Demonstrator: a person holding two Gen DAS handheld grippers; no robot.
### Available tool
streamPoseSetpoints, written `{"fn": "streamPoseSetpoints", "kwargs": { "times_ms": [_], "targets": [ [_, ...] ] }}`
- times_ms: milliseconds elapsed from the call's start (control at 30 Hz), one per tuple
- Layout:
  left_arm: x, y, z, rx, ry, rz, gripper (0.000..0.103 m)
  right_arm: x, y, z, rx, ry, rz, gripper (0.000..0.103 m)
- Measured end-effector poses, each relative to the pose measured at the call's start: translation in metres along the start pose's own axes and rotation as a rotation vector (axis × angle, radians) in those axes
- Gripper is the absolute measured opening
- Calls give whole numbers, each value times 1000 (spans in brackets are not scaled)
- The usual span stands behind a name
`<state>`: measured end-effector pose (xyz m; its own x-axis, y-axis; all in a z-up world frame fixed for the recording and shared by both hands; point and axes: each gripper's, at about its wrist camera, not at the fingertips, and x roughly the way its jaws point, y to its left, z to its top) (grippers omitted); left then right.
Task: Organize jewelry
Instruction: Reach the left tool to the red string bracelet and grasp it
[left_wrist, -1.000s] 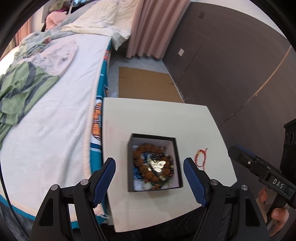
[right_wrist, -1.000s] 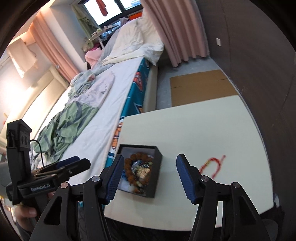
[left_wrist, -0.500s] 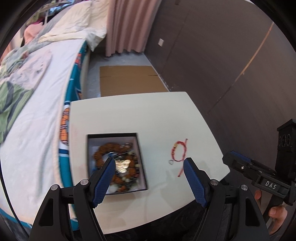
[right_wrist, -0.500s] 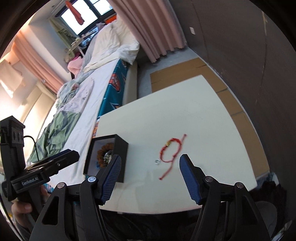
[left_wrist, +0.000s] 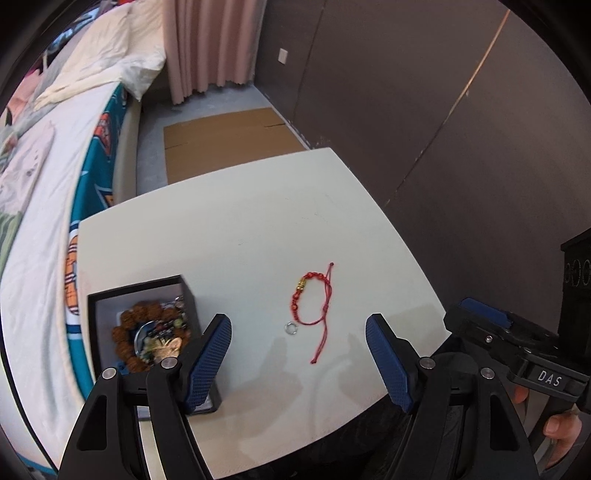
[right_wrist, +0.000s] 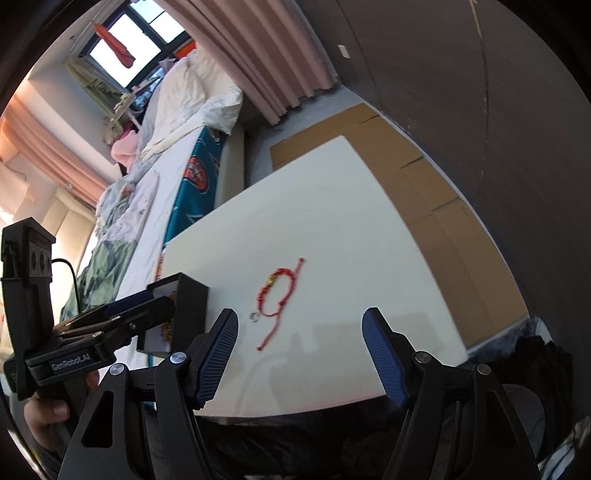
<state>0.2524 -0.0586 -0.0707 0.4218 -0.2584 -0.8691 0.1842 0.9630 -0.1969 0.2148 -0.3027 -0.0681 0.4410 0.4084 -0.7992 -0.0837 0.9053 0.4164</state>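
A red cord bracelet (left_wrist: 313, 300) with a gold bead lies on the white table (left_wrist: 240, 229), with a small silver ring (left_wrist: 290, 328) just left of it. A black open box (left_wrist: 147, 332) at the table's left holds brown bead bracelets and other jewelry. My left gripper (left_wrist: 298, 354) is open and empty, above the table's near edge, just short of the ring and bracelet. My right gripper (right_wrist: 300, 350) is open and empty near the front edge; the bracelet (right_wrist: 275, 295), ring (right_wrist: 254, 316) and box (right_wrist: 184, 310) lie ahead of it.
A bed (left_wrist: 44, 192) with white bedding runs along the table's left side. Flat cardboard (left_wrist: 225, 136) lies on the floor beyond the table. A dark wall (left_wrist: 443, 110) stands to the right. Pink curtains (right_wrist: 258, 48) hang at the back.
Both grippers have swung to the right, away from the box; the red bracelet and ring now sit ahead between the fingers. Both stay open.
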Motion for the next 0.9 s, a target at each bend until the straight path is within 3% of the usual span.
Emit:
{"fn": "streamPoseSetpoints", "kwargs": {
  "times_ms": [400, 567, 800, 900],
  "targets": [
    [57, -13, 13, 28, 116, 25, 47, 8, -37, 7, 65, 17, -26, 70],
    [80, -15, 19, 36, 151, 35, 42, 8, -49, 14, 83, 11, -45, 70],
    [107, -14, 26, 41, 197, 54, 25, 8, -61, 20, 107, 2, -69, 70],
    [118, -13, 28, 42, 215, 67, 22, 9, -64, 24, 115, 4, -72, 70]
  ]
}}
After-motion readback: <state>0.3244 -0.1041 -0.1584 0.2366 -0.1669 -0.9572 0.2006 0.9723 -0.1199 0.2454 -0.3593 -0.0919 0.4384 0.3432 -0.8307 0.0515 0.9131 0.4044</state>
